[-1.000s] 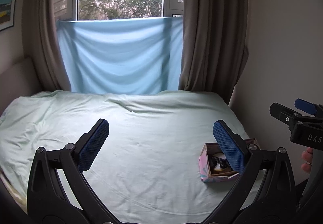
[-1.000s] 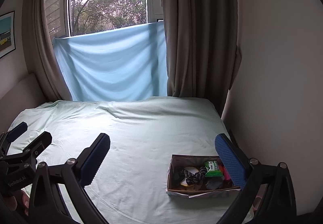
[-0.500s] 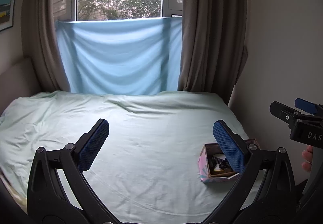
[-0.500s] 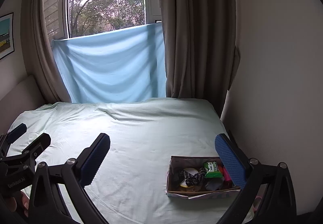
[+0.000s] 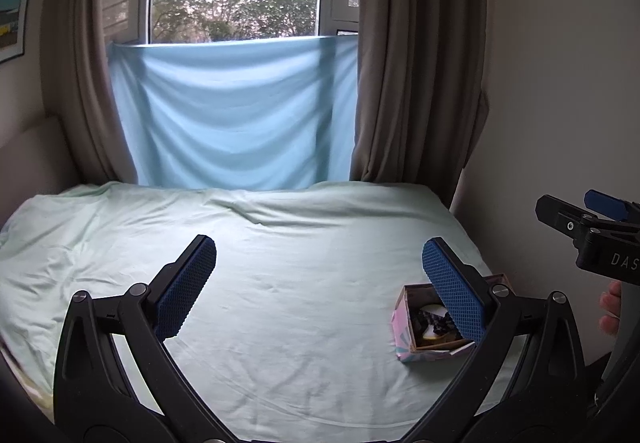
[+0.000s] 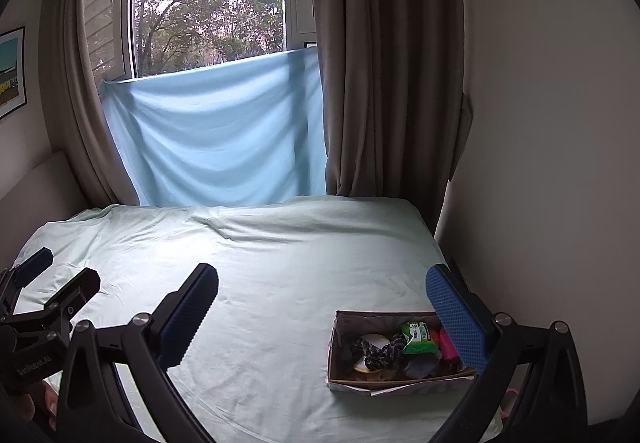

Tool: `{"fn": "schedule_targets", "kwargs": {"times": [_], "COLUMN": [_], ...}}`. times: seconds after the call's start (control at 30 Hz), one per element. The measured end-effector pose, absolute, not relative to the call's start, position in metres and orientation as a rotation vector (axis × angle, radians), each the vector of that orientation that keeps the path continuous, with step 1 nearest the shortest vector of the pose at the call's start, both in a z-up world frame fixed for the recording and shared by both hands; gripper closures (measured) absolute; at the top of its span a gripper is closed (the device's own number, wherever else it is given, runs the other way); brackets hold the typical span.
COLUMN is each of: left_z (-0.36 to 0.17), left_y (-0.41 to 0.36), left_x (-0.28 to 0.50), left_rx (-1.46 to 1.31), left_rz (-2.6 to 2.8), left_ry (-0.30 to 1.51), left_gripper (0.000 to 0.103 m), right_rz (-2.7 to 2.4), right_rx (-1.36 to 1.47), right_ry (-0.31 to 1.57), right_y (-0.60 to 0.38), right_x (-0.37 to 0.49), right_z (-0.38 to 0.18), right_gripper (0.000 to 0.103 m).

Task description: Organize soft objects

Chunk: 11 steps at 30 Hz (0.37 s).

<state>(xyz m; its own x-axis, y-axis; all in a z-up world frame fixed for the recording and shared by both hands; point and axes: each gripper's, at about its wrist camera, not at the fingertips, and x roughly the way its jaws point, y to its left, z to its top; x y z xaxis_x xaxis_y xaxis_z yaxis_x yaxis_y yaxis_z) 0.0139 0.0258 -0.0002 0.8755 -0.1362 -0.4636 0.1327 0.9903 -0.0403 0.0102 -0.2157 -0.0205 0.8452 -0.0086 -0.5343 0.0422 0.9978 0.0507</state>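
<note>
Both grippers hang above the bed, nothing held. The left black gripper with blue textured pads (image 5: 320,283) has its jaws spread wide and empty; the right black gripper with blue textured pads (image 6: 322,313) likewise, jaws wide apart, gripping nothing. Judging from that pose, both are raised and pointed forward over the pale green bedsheet (image 6: 260,263) as a ready stance, with a view of the whole work area before any reach. The task's thing is the small open cardboard box with pastel patterned sides (image 6: 340,375), sitting on the sheet near the bed's right edge, close to the beige wall (image 6: 540,163) and toward the near end of the mattress. In the left wrist view the same box (image 5: 402,327) shows just behind the left gripper's right pad, partly hidden. Its spot on the right side probably makes the right gripper the nearer one. Box contents look already gathered: a black-and-white braided rope piece (image 6: 384,349), a green plastic packet with print (image 6: 418,337), something pink (image 6: 448,347) partly hidden by the pad, a white-yellow round item (image 6: 370,341), and a dark grey floppy thing (image 6: 420,367); exact identities too small to tell. They lie jumbled, overlapping, below the rim. The rest of the sheet is wrinkled, no loose items visible on it. Behind: a light blue cloth (image 6: 216,135) hung across the window, brown curtains (image 6: 380,83) either side.
</note>
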Motion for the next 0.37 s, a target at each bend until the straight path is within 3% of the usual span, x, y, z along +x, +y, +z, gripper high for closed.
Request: {"fn": "schedule_targets", "kwargs": {"times": [0.37], "left_z": [0.004], "left_y": [0.026], "left_x": [0.018], "left_rx": [0.006], "left_rz": [-0.135], "left_ry": [0.453], "left_gripper": [0.000], "right_rz": [-0.017], "right_rx": [0.057], "right_ry": [0.585], "right_y": [-0.213], "right_x": [0.021], "right_z": [-0.023], "right_gripper": [0.000]}}
